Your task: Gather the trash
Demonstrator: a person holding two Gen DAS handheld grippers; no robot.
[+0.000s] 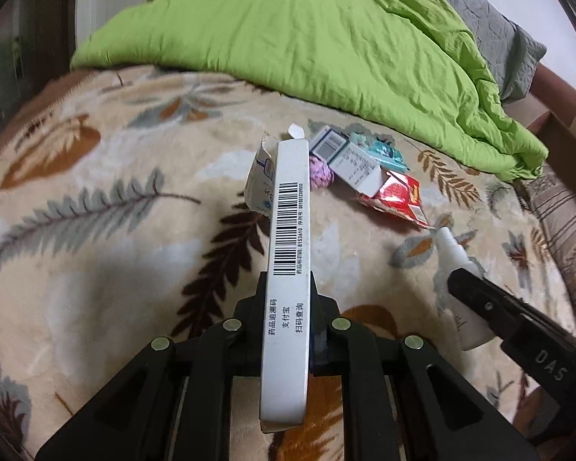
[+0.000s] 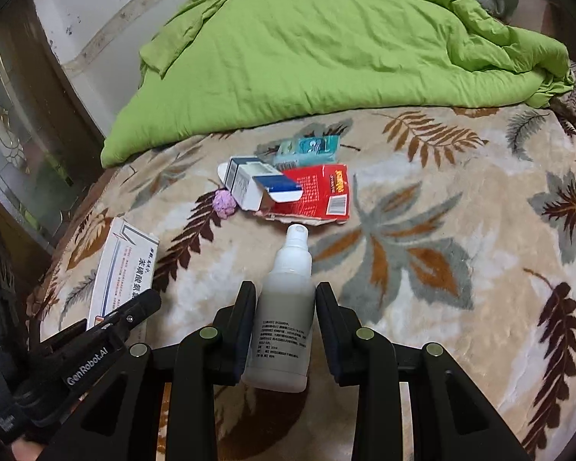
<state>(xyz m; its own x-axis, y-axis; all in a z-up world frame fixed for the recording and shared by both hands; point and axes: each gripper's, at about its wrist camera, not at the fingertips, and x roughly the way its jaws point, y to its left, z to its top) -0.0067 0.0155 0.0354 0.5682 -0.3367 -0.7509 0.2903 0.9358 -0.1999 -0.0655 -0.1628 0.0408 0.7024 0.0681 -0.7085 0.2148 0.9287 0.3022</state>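
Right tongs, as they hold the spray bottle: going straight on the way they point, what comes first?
Probably the torn red box: the white spray bottle in the right tongs aims its cap at that box's near edge on the leaf-patterned blanket. Depth is unclear, so the blanket might come first.

Left gripper (image 1: 288, 288) fingers clamped tight, right gripper (image 2: 286, 299) fingers likewise (both angled downward).

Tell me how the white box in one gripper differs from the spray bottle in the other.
The white box is long, flat and printed with a barcode; the spray bottle is round with a nozzle cap. The left gripper pinches the box by its thin edge; the right gripper clasps the bottle's wider body. Both are white and held above the leaf-patterned blanket.
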